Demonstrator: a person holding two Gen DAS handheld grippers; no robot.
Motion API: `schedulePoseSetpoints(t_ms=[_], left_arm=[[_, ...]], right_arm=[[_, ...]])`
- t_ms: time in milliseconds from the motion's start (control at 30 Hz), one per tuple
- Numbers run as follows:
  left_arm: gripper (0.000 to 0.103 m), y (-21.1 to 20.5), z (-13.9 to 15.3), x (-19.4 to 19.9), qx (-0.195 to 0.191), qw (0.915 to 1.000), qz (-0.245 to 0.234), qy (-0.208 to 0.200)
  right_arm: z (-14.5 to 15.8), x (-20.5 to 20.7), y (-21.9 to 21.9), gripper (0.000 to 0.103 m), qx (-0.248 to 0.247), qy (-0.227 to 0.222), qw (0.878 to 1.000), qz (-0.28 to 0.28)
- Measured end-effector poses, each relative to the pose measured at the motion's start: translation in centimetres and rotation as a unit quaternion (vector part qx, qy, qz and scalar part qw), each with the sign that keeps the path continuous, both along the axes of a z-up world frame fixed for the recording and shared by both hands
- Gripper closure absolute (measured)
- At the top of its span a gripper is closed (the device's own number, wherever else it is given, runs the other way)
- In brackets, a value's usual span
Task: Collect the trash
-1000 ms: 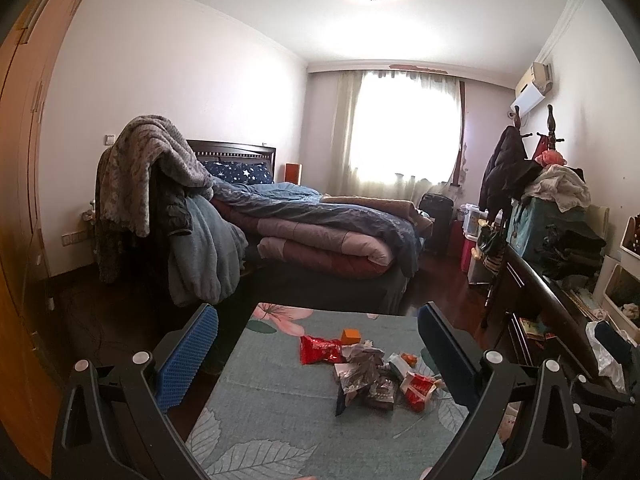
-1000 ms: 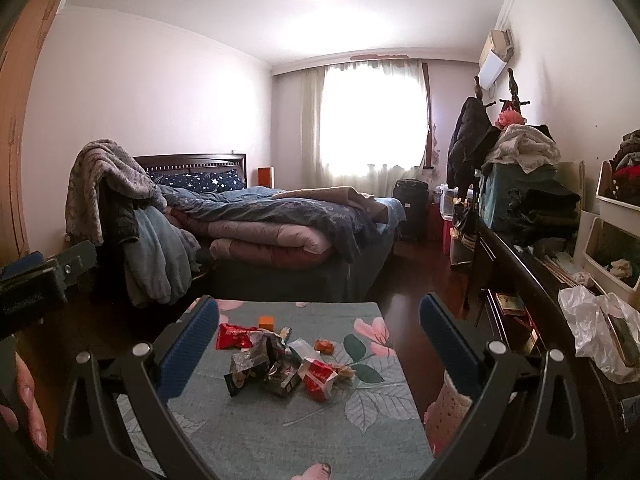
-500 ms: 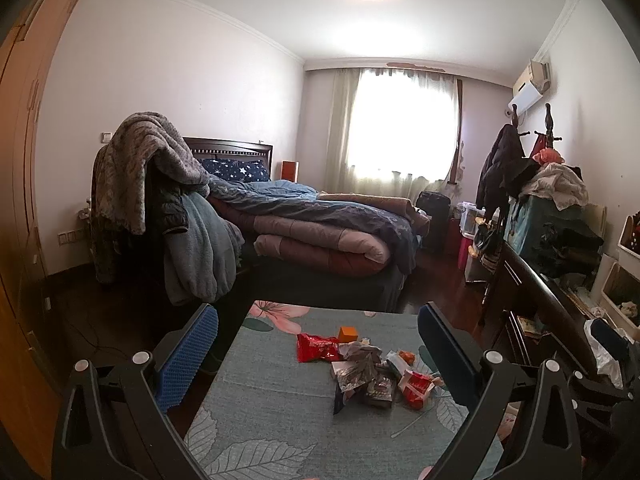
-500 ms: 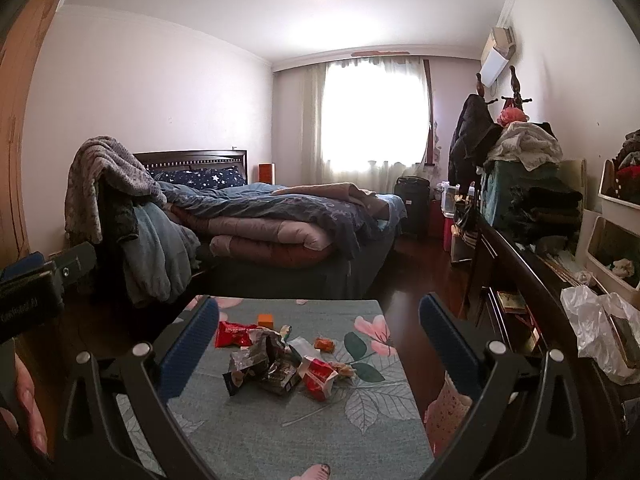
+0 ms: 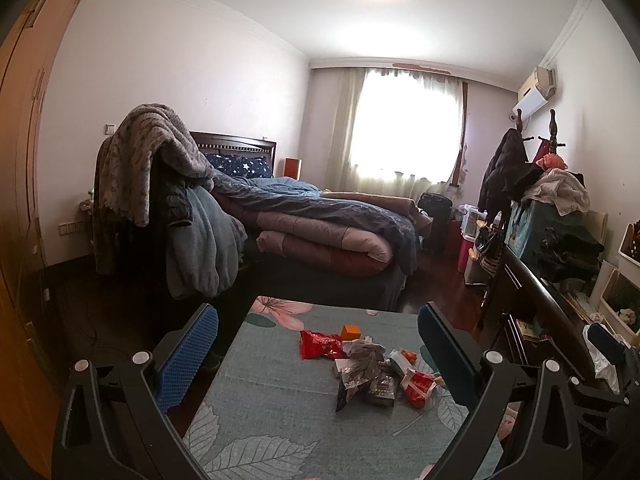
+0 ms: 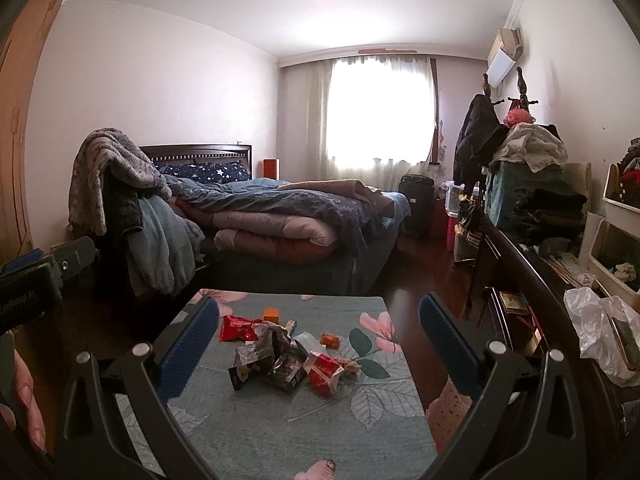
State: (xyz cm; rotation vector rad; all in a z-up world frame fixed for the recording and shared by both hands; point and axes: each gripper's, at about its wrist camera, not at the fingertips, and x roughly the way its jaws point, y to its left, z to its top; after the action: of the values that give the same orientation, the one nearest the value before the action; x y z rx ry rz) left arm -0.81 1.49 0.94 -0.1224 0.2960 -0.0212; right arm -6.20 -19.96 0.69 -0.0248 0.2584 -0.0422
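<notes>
A low table draped in a teal floral cloth is standing at the foot of an unmade bed, with a curtained window glowing behind. The wrapper pile is lying near the table's middle, toward its far edge; a red packet and an orange cube are sitting just behind it. Printing on the wrappers is too small to read. The left gripper and right gripper are both hovering above, fingers spread wide, gripping nothing.
</notes>
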Motion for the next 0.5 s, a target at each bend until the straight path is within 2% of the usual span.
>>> schedulePoseSetpoints(t_ms=[500], left_arm=[[0.003,0.45,-0.31,0.10,-0.001,1.0000,0.000,0.003]], right_arm=[[-0.04,0.14,0.06,0.003,0.003,0.004,1.000,-0.004]])
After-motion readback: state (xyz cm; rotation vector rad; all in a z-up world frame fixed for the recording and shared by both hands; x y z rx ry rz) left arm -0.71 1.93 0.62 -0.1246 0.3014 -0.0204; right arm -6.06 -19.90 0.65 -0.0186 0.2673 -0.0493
